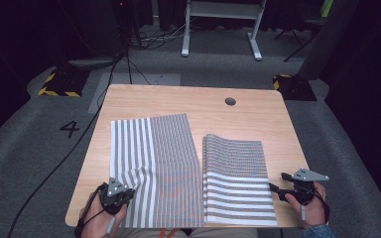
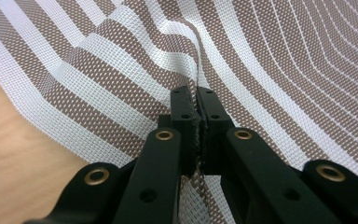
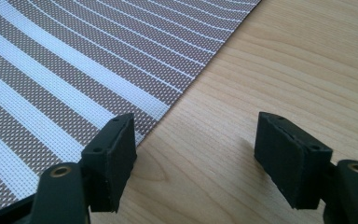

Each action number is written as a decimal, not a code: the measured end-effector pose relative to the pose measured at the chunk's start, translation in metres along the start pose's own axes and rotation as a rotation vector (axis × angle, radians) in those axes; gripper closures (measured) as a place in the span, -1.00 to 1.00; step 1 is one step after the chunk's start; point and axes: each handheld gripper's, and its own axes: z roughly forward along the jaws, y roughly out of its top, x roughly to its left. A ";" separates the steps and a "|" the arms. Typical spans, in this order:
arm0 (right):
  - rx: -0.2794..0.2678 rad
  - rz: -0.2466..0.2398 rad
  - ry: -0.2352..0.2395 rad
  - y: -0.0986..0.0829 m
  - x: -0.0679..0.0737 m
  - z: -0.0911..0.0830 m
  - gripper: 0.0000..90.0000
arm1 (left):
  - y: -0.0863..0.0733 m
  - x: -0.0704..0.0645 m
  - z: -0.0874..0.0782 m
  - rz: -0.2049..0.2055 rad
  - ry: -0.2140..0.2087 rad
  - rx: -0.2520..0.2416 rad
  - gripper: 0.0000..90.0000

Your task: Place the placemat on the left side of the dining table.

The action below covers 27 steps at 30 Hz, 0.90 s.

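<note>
On the desk (image 1: 258, 106): two striped woven mats, left mat (image 1: 154, 168) beside right mat (image 1: 238, 181).
L gripper (image 2: 198, 105) fingers pinching left mat's near edge, puckering it; R gripper (image 3: 196, 154) fingers spread by right mat's edge. Looks light, floppy, slippery — grab at corners.

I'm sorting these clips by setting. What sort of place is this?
Probably a lab or recording studio, not a home: a lone wooden table on grey carpet, a floor number "4", hazard-striped blocks, and loose cables against dark surroundings.
</note>
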 end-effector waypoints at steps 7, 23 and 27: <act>0.000 0.000 0.000 0.000 0.000 0.000 -0.34 | 0.013 0.026 0.004 0.048 0.003 -0.005 0.94; 0.000 0.000 0.000 0.000 0.000 0.000 -0.35 | 0.028 0.075 0.026 -0.018 -0.042 -0.027 0.92; 0.000 0.000 0.000 0.000 0.000 0.000 -0.35 | 0.031 0.088 0.030 -0.005 -0.052 -0.030 0.91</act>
